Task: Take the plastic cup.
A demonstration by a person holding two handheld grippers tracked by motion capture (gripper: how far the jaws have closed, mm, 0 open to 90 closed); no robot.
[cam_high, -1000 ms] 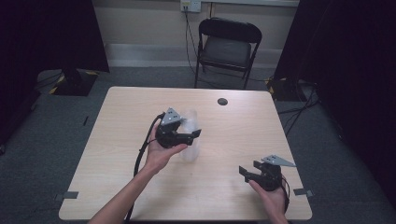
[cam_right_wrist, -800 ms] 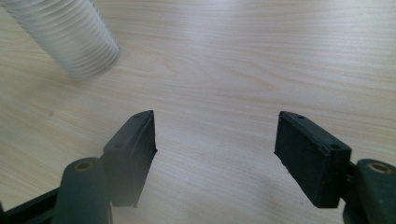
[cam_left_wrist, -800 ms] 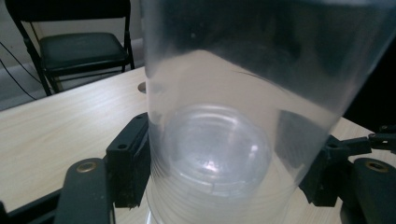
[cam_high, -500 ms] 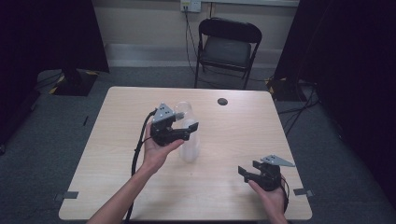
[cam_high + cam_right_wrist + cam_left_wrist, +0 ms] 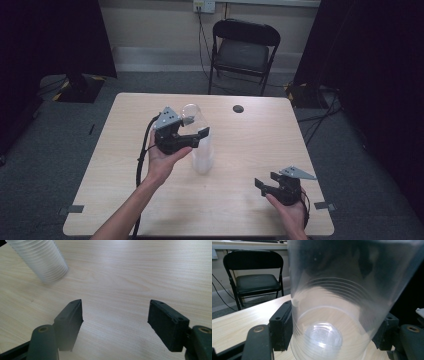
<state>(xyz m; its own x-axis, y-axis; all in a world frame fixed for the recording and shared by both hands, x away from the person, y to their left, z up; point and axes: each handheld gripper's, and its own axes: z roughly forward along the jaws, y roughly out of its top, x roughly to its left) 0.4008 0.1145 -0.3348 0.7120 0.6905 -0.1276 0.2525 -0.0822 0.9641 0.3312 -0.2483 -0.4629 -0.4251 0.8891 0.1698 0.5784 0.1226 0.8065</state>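
Left gripper [image 5: 194, 136] pinches a clear cup [image 5: 192, 116] near its rim, held just above the cup stack [image 5: 203, 156] at mid-table [image 5: 250, 150]. Both pads [image 5: 283, 325] press the cup wall. Right gripper [image 5: 267, 182] sits right of the stack, well apart, jaws spread, nothing between.

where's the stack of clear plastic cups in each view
High view: the stack of clear plastic cups stands mid-table, its top cup gripped by the left gripper.
Left gripper view: the gripped cup looms between both jaws, centre frame; the stack itself can't be made out apart from it.
Right gripper view: the ribbed stack sits top left, beyond the open right gripper.
Shared landmark: the light wood table.
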